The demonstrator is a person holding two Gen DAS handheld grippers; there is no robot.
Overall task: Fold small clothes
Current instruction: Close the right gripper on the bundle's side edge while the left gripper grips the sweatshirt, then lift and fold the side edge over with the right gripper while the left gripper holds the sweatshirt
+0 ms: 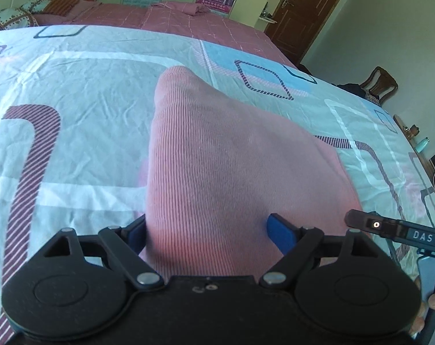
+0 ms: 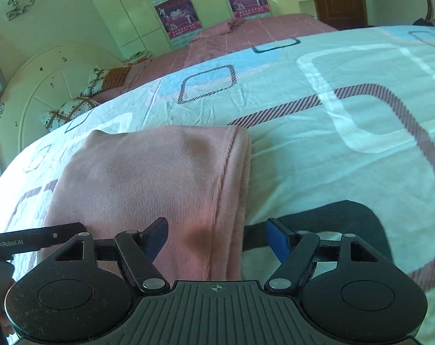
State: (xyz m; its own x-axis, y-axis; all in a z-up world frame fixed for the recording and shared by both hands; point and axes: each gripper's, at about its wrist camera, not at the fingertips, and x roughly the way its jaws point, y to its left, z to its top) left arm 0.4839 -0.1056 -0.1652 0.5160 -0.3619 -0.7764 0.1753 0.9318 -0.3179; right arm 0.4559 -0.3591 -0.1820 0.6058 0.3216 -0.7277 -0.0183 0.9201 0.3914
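left gripper (image 1: 208, 230) jaws spread wide, right gripper (image 2: 217, 238) jaws spread wide

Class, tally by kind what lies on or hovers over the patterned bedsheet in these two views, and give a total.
Pink ribbed garment: 1
Grippers, left gripper and right gripper: 2
Total: 3, all over the patterned bedsheet.
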